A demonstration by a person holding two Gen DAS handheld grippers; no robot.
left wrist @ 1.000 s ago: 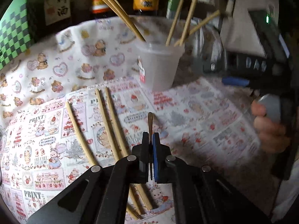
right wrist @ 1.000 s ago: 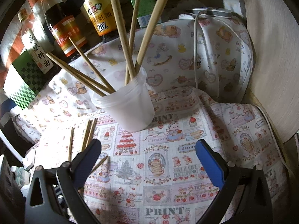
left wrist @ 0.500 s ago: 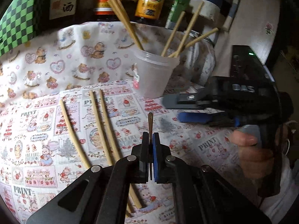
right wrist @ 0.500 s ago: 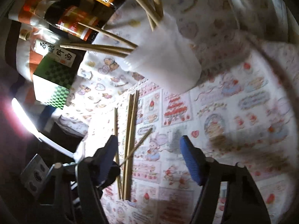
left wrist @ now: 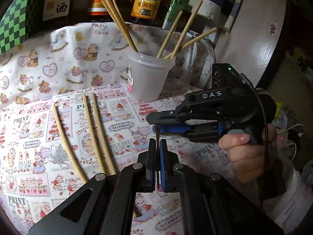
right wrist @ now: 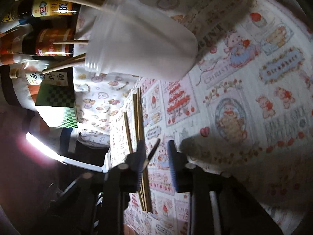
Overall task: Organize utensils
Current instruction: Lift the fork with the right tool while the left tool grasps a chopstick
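A: Handoff step, looks like. Left gripper [left wrist: 158,146] is clamped on one chopstick [left wrist: 157,135], which pokes forward out of the pads, tip up.

B: Right gripper [right wrist: 155,152]?

A: Fingers apart, turned sideways, straddling that chopstick's free end. In the left view its upper finger [left wrist: 166,116] sits over the tip. No contact I can confirm; the right view is motion-blurred.

B: Where's the rest of the task stuff?

A: Cup [left wrist: 149,76] stands upright at the back of the cloth [left wrist: 121,125], with about five chopsticks already leaning in it. Three loose chopsticks [left wrist: 93,135] lie flat on the cloth left of the grippers: two side by side, one a bit apart.

B: So how far along?

A: My guess is past halfway: five in, one in hand, three to go.

B: Next move?

A: Right should close on the tip before left lets go, otherwise it drops. Then tilt it upright and lower it into the cup, threading between the leaning sticks. The cup looks light, so a nudge could tip it.

B: Clutter behind?

A: Sauce bottles [left wrist: 146,2] and a checkered box [left wrist: 13,27], well back from the action.
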